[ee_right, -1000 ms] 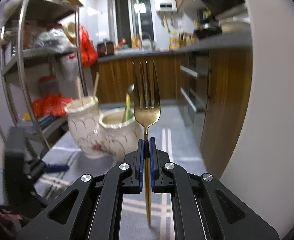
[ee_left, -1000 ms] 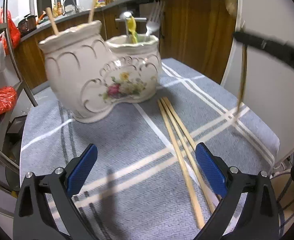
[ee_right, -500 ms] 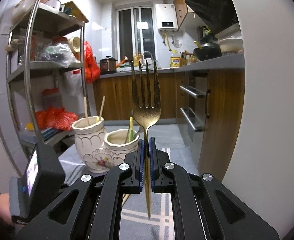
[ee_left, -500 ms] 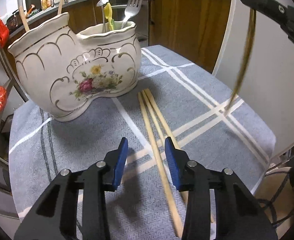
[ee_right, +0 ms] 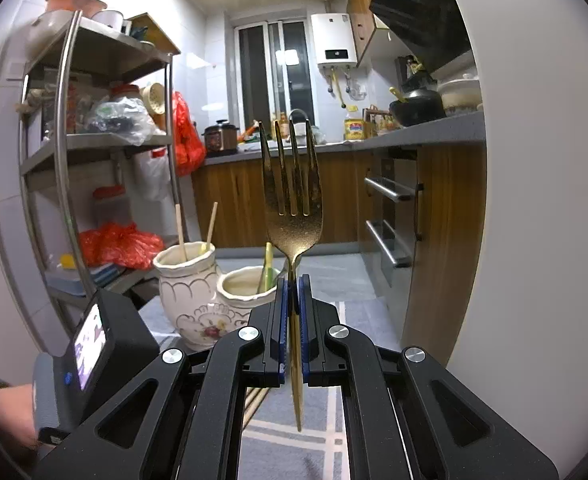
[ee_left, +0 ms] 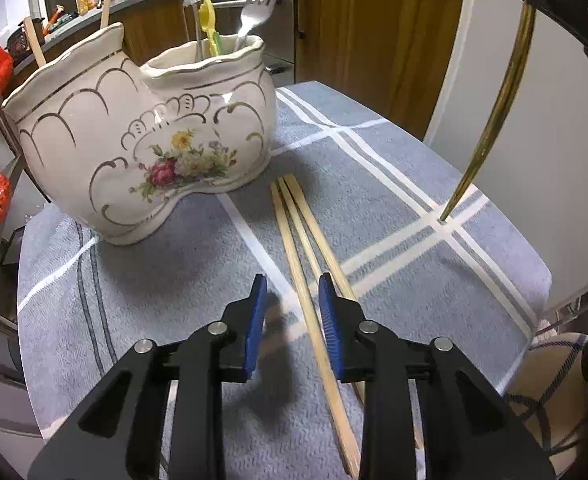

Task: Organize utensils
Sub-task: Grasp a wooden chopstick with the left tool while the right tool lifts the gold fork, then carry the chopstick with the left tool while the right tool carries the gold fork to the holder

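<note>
A: Why does the cream ceramic two-pocket holder with gold scrolls and a flower print (ee_left: 142, 144) stand at the far left?

B: It's the target. Its taller left pocket has wooden sticks, its lower right pocket a silver fork (ee_left: 260, 4) and a yellow utensil.

A: And the left gripper (ee_left: 290, 320)?

B: Low and near, jaws parted and holding nothing, straddling one of the pale wooden chopsticks (ee_left: 309, 276) lying just right of the holder; likely about to pinch it.

A: Further right?

B: The right gripper (ee_right: 292, 320) is clenched on a gold metal fork (ee_right: 292, 216), tines up, handle tip hanging above the grey cloth with white stripes (ee_left: 373, 168). Kitchen counter and wooden cabinets behind.
</note>
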### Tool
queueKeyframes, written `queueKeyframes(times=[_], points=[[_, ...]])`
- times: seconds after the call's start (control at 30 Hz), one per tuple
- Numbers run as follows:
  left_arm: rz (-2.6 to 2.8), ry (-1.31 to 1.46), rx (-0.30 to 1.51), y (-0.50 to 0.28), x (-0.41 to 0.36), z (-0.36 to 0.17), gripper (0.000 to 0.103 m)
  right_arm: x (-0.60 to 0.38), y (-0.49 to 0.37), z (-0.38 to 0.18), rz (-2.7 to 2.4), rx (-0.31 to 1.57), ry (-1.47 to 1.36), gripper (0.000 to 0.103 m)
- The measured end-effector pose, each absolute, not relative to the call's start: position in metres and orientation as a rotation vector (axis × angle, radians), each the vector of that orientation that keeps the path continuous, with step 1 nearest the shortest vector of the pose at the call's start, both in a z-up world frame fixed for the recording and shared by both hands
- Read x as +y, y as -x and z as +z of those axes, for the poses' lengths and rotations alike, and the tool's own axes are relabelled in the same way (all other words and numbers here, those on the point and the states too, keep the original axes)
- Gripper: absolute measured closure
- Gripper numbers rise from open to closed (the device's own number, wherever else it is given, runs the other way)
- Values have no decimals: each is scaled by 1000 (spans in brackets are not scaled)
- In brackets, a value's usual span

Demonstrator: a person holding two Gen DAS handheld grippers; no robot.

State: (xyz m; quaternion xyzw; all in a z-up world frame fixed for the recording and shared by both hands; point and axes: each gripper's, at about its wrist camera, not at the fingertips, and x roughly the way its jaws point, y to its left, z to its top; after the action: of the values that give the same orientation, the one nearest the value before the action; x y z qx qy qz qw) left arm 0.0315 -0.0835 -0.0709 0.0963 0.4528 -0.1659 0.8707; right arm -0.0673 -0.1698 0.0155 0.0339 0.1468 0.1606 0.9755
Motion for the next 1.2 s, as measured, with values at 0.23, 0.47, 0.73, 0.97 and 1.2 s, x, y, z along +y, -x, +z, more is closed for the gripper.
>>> queueKeyframes(times=[0.23, 0.47, 0.73, 0.97, 1.2], points=[[-363, -233, 976, -25, -87, -76, 79, -171, 68, 17, 333, 298, -78, 97], [-370, -215, 967, -30, -83, -78, 97, -171, 68, 17, 340, 301, -74, 97], [-440, -203, 702, 5, -53, -51, 97, -166, 68, 16, 345, 307, -69, 97], [-406, -103, 465, 22, -13, -22, 97, -151, 66, 16, 370, 319, -59, 97], [-367, -44, 335, 6, 12, 13, 97, -137, 51, 30, 367, 296, -53, 97]])
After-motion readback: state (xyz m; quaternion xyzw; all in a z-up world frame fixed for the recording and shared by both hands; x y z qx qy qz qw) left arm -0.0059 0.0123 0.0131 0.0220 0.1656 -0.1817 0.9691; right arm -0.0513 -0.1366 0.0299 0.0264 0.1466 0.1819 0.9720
